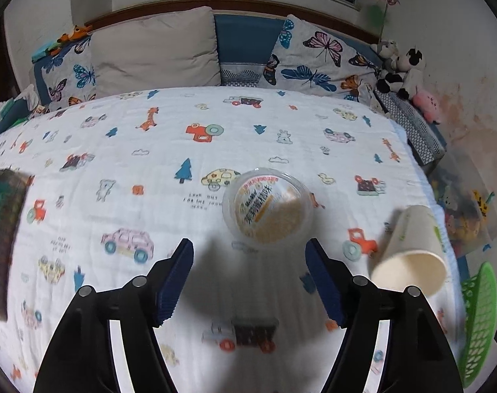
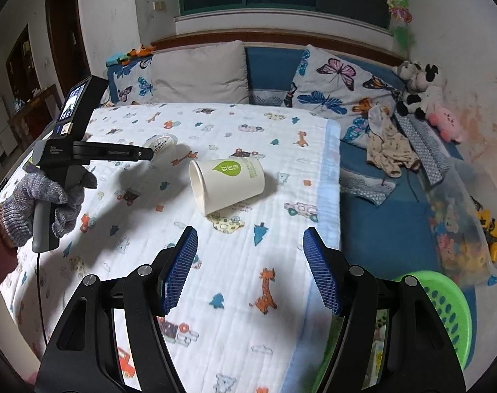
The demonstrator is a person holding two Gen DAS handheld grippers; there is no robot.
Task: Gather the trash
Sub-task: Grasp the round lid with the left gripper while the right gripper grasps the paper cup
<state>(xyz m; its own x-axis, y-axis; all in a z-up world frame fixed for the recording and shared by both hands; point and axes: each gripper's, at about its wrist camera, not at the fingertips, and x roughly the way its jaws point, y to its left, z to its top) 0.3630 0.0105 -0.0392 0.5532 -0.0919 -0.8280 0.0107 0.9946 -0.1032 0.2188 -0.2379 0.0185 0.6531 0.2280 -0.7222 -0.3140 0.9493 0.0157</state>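
Observation:
A clear plastic cup (image 1: 268, 208) with a printed label lies on the patterned bedsheet (image 1: 170, 150), just ahead of my open, empty left gripper (image 1: 250, 255). A white paper cup (image 1: 412, 249) lies on its side to the right of it. In the right wrist view the paper cup (image 2: 225, 185) with a green leaf logo lies ahead of my open, empty right gripper (image 2: 250, 245). The left gripper (image 2: 143, 154) is seen there from the side, held in a gloved hand (image 2: 42, 203), its tip near the plastic cup (image 2: 163, 142).
A green plastic basket (image 2: 445, 308) sits at the bed's right edge, also seen in the left wrist view (image 1: 477, 321). Pillows (image 1: 156, 49) line the headboard. Plush toys (image 2: 422, 91) and a clear toy box (image 2: 461, 222) lie on the right. A dark object (image 1: 3, 235) lies at left.

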